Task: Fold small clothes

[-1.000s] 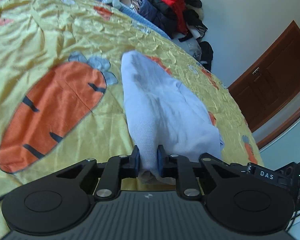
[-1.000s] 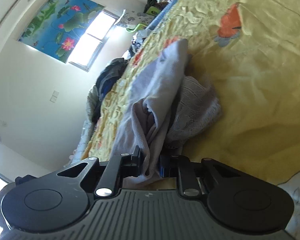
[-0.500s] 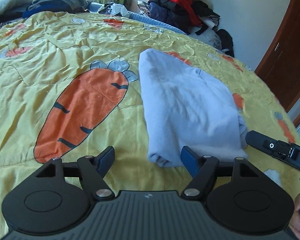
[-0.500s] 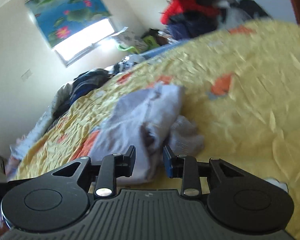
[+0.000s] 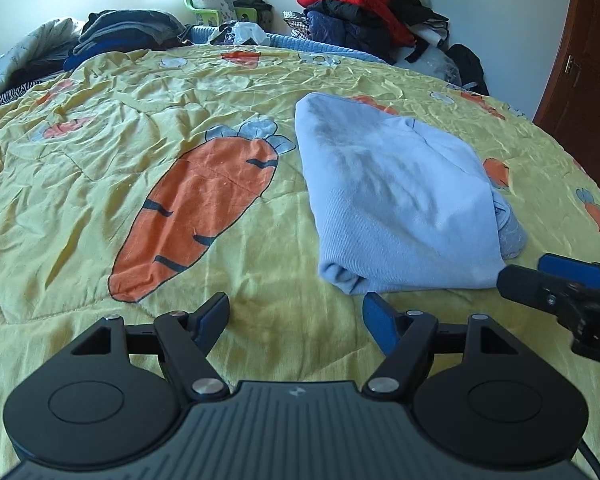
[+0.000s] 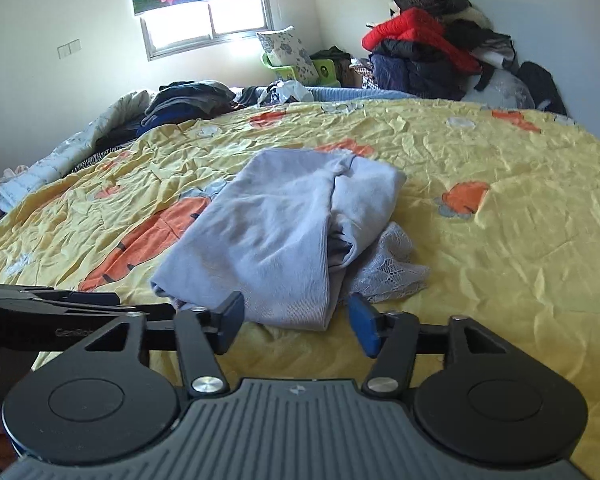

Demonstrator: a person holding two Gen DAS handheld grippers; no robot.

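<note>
Both your grippers have let go of the pale blue garment since the earlier frame, when each was pinched on its near edge. Your left gripper now has its jaws spread wide with only yellow bedspread showing between them, the garment's near left corner lying just beyond its right finger. Your right gripper has been opening its jaws over the last moment; they stand wide, and the garment's near hem sits just ahead of the gap, with neither pad pressing it. In the left view the right gripper's blue-padded tip pokes in at the garment's near right corner. The garment itself lies folded over in a loose, lumpy bundle on the bed, with a lace-trimmed grey piece sticking out on its right side. Left of the garment is the large orange carrot print. Beyond the garment, at the bed's far edge, sit a heap of dark and red coats, a floral pillow and the window.
</note>
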